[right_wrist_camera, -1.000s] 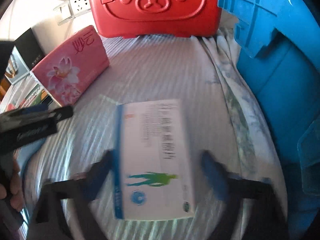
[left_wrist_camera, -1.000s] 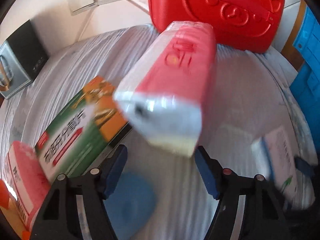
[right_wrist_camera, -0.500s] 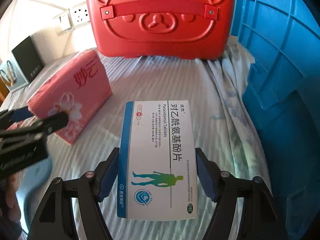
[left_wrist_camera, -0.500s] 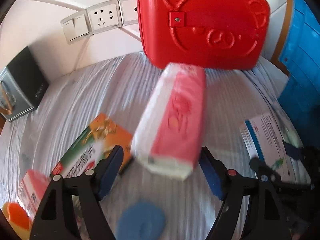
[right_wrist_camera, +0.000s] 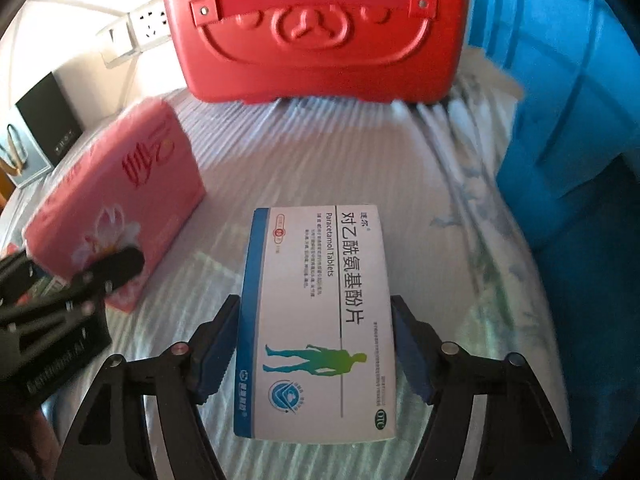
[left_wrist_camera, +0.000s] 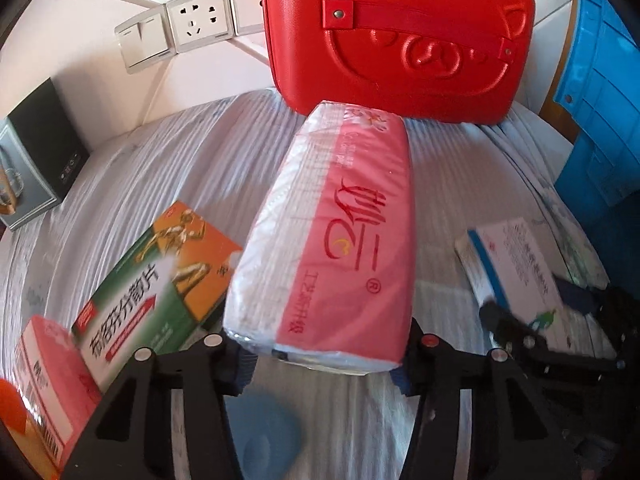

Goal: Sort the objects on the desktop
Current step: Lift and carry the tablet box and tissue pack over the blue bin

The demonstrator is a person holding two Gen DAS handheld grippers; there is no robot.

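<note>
My left gripper (left_wrist_camera: 322, 364) is shut on a pink tissue pack (left_wrist_camera: 336, 240), held above the striped cloth; the pack also shows in the right wrist view (right_wrist_camera: 120, 200). My right gripper (right_wrist_camera: 314, 348) is shut on a white and blue paracetamol box (right_wrist_camera: 320, 320), held above the cloth; this box also shows in the left wrist view (left_wrist_camera: 516, 268). A green and orange medicine box (left_wrist_camera: 156, 284) and a pink box (left_wrist_camera: 44, 376) lie at the left.
A red bear-face case (right_wrist_camera: 316, 28) stands at the back against the wall. A blue plastic crate (right_wrist_camera: 568, 100) stands at the right. A black box (left_wrist_camera: 36, 160) sits at far left. A blue round object (left_wrist_camera: 264, 436) lies under the left gripper.
The left gripper has closed in on the tissue pack, which now sits between its pads. The right gripper has closed on the paracetamol box and holds it steady, nearer the red case.
</note>
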